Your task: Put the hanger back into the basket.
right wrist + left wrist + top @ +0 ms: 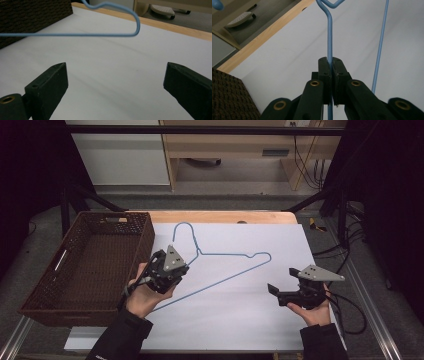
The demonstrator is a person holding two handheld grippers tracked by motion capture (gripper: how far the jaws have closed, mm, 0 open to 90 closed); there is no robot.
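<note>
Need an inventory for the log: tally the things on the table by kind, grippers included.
Blue wire hanger: 1
Brown woven basket: 1
White sheet covering the tabletop: 1
Hand-held grippers: 2, the left gripper with fingers shut on the hanger wire, the right gripper with fingers open, nothing between them
Total: 5

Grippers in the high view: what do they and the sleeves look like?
Both are black two-jaw units. The left gripper and right gripper each carry a grey three-cornered plate on top. A black cable trails from the right one. Brass-coloured pivot rings show on the jaw arms in the left gripper view. Sleeves are dark.
</note>
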